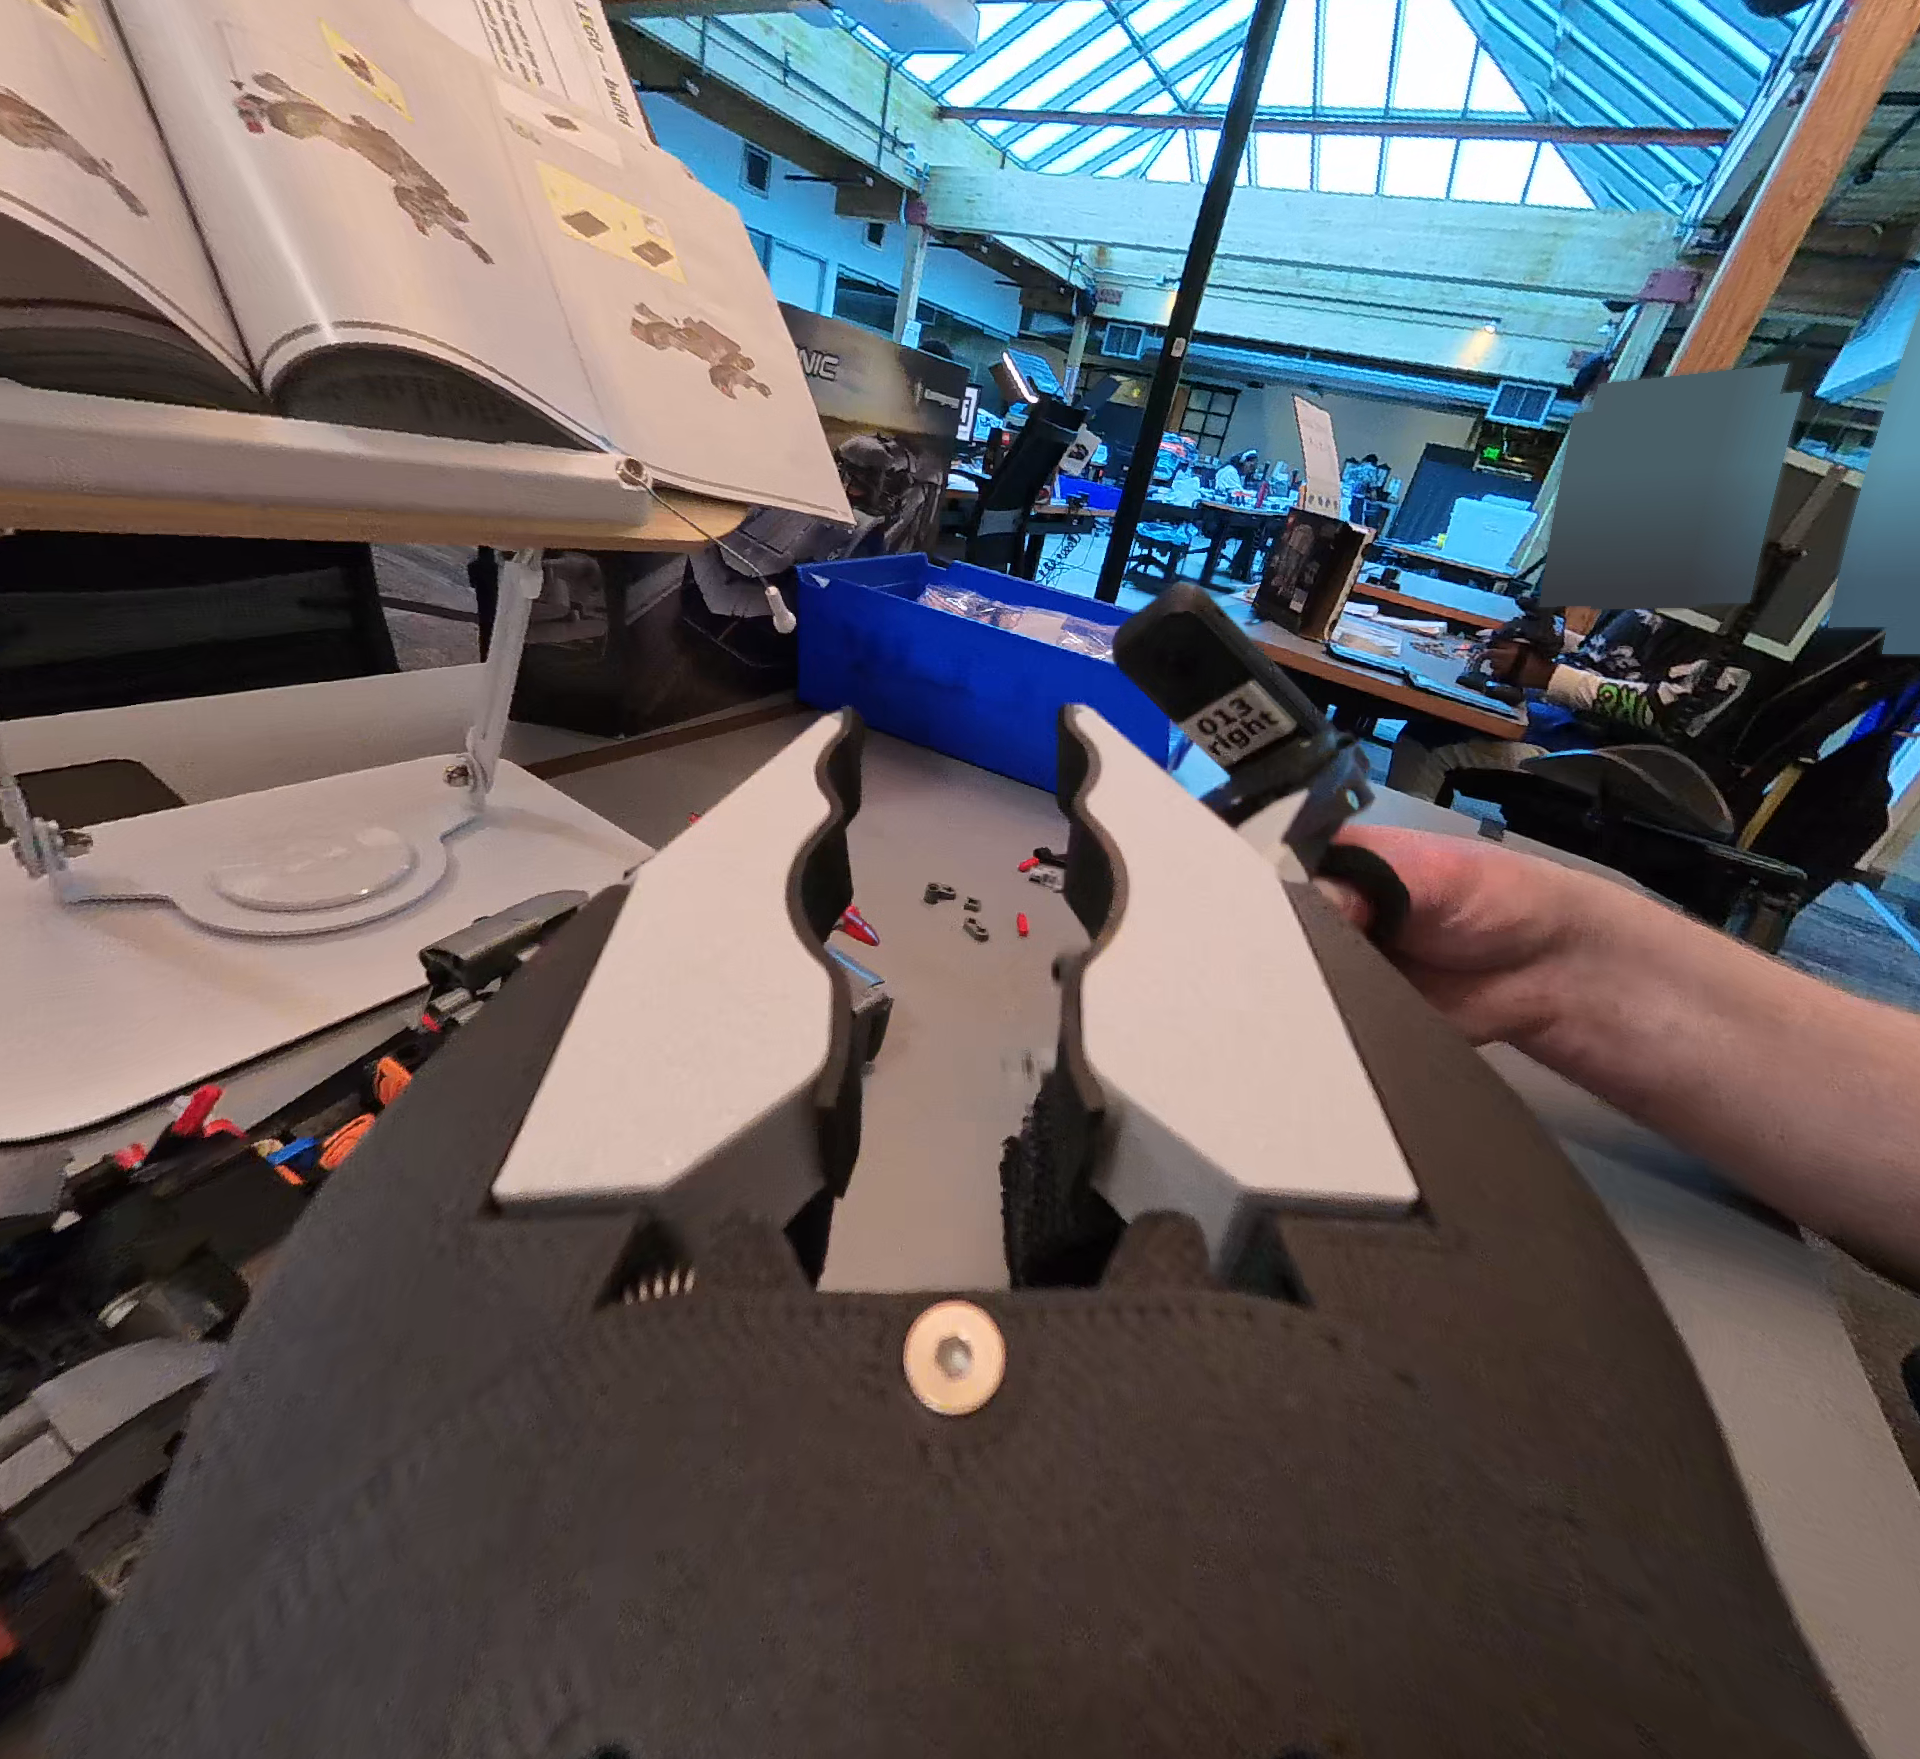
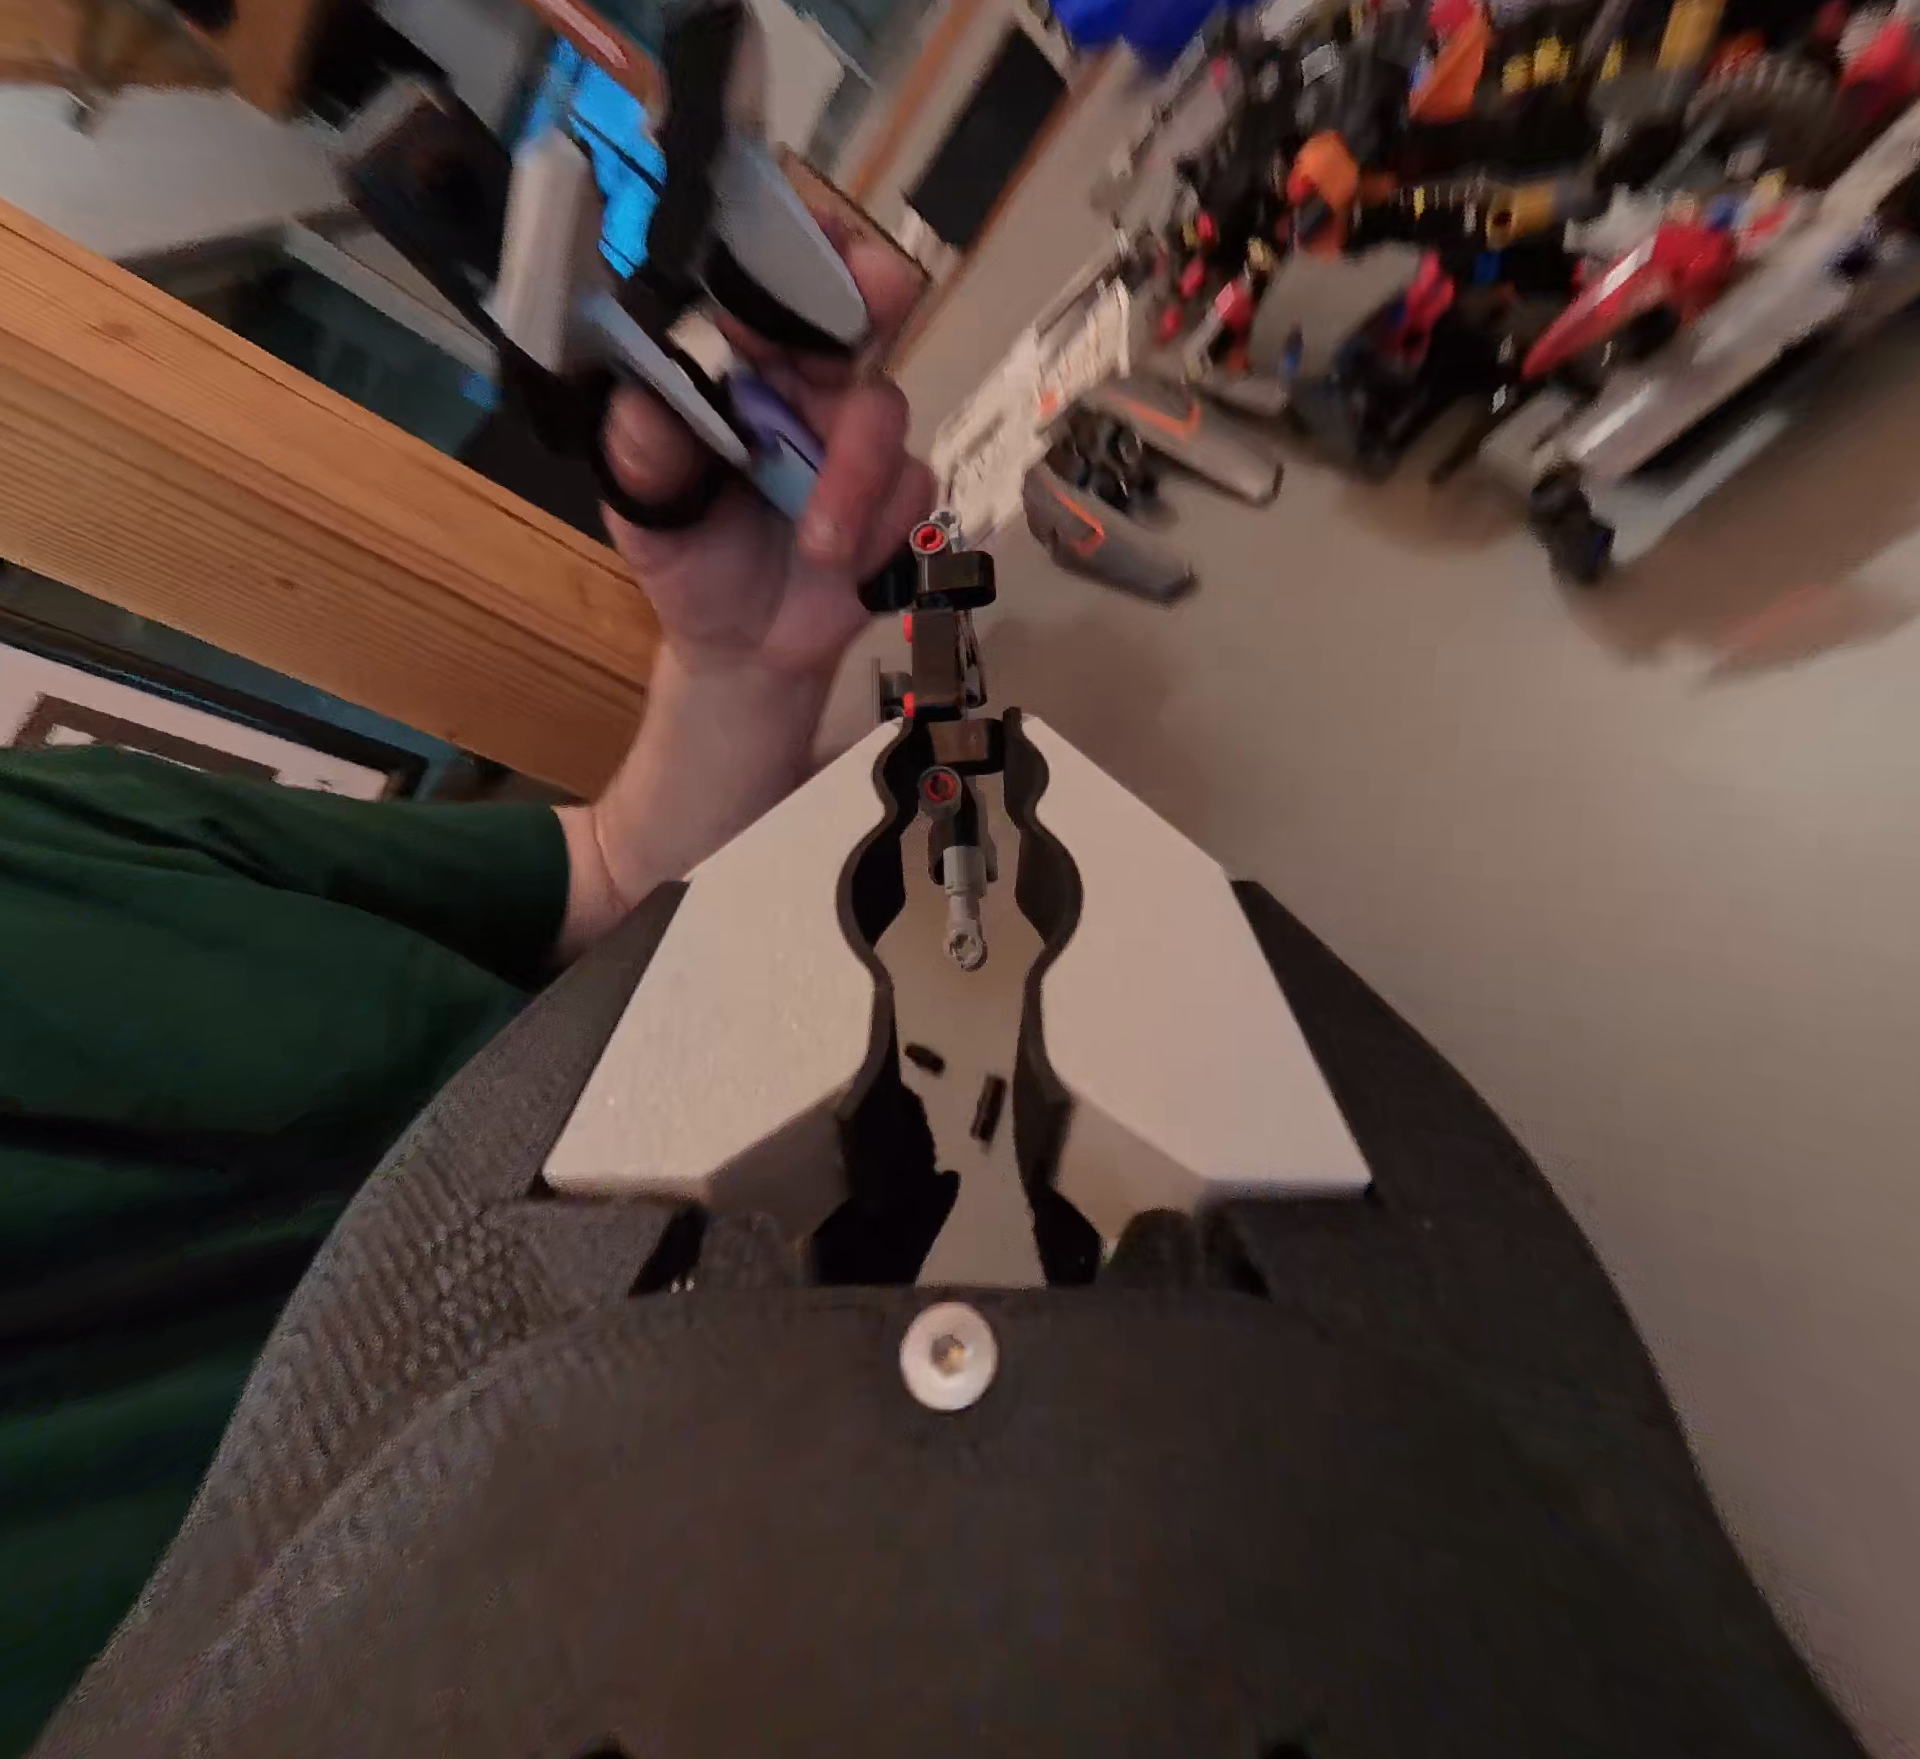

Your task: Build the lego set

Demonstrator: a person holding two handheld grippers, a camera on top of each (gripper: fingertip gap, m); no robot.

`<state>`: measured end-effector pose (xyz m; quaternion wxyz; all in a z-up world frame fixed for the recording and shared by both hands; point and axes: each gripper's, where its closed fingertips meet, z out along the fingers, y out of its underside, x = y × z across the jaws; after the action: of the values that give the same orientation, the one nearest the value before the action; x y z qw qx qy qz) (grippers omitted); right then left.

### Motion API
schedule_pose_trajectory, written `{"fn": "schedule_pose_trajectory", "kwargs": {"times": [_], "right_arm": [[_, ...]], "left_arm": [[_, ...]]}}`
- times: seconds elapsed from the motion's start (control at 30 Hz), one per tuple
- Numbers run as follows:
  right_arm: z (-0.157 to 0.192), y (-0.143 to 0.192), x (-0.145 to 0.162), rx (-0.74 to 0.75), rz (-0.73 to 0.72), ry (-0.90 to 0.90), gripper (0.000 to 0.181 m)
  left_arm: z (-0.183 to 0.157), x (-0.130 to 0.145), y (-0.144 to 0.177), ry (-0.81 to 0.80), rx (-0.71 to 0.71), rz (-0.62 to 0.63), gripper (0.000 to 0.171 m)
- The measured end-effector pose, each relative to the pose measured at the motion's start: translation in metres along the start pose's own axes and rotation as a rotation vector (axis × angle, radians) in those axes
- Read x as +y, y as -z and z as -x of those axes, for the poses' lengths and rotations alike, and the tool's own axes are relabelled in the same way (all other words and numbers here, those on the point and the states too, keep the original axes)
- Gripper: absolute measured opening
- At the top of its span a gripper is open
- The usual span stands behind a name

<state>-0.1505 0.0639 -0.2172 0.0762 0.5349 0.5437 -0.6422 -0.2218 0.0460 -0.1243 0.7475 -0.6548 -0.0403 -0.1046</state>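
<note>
Skylit workshop, grey table (image 1: 935, 836) strewn with small pieces: the left gripper (image 1: 961, 753) hovers with fingers apart at centre frame, while the right gripper (image 2: 956, 743) clamps a black-and-red lego subassembly (image 2: 943, 639).

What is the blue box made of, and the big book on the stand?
The blue box looks like hard plastic: smooth, even colour, moulded straight walls. The big book is paper, probably glossy, since its curved pages catch the light.

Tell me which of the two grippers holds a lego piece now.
The right gripper: its fingertips clamp a small black and red lego assembly. The left gripper is open, with only table between its fingers.
</note>
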Motion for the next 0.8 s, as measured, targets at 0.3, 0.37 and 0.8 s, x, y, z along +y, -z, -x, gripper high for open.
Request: {"fn": "schedule_pose_trajectory", "kwargs": {"times": [0.3, 0.37, 0.8], "right_arm": [[-0.035, -0.017, 0.033, 0.206, 0.222, 0.0, 0.015], [-0.046, -0.015, 0.033, 0.298, 0.252, 0.045, 0.02], [-0.027, 0.04, 0.009, 0.49, 0.201, 0.292, 0.031]], "left_arm": [[0.0, 0.003, -0.001, 0.009, -0.006, 0.02, 0.034], [0.0, 0.002, 0.0, 0.011, -0.006, 0.02, 0.034], [-0.014, 0.025, 0.0, -0.071, 0.095, 0.228, 0.03]]}}
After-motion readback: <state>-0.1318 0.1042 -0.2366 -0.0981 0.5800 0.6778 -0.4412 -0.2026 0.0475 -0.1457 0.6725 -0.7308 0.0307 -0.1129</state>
